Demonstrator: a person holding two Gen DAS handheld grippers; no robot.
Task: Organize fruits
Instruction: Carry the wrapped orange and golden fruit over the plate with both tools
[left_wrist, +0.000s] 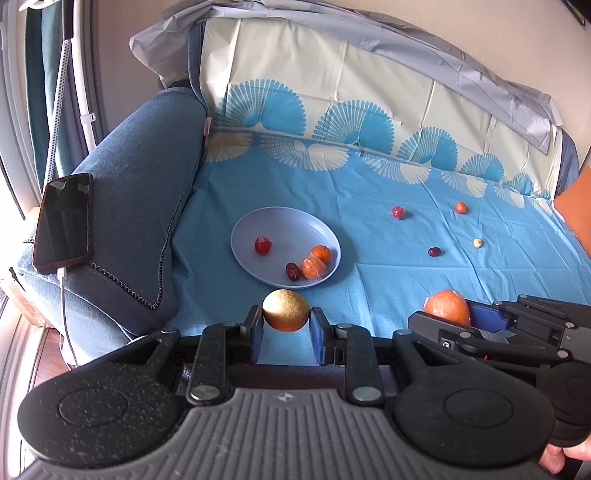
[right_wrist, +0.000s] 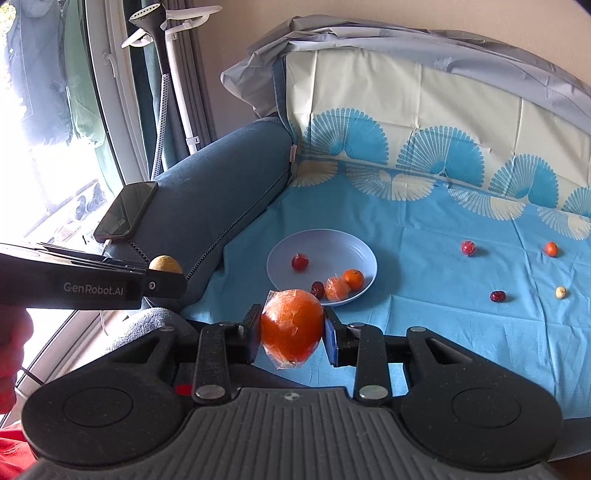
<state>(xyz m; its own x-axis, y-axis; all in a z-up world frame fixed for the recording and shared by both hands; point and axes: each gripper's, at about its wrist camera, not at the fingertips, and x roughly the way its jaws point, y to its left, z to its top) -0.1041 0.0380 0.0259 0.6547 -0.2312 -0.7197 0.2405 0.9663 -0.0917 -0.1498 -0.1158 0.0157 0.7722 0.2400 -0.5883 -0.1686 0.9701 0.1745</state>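
My left gripper (left_wrist: 285, 326) is shut on a yellow-brown round fruit (left_wrist: 285, 310), held just in front of the lilac plate (left_wrist: 258, 229). My right gripper (right_wrist: 291, 328) is shut on a plastic-wrapped orange (right_wrist: 291, 325); it shows at the right of the left wrist view (left_wrist: 447, 306). The plate (right_wrist: 332, 240) holds a red fruit (left_wrist: 263, 245), a dark date (left_wrist: 292, 271), a wrapped orange (left_wrist: 312, 266) and a small orange (left_wrist: 320, 254). Loose on the blue cloth lie a red fruit (left_wrist: 398, 212), a small orange (left_wrist: 460, 207), a dark date (left_wrist: 434, 252) and a pale nut (left_wrist: 477, 242).
The blue patterned cloth (left_wrist: 388, 266) covers a sofa seat and backrest. A phone (left_wrist: 62, 221) lies charging on the blue armrest (left_wrist: 140, 192) at left. An orange cushion (left_wrist: 574, 206) sits at the right edge. A window and a white stand (right_wrist: 177, 74) are left of the sofa.
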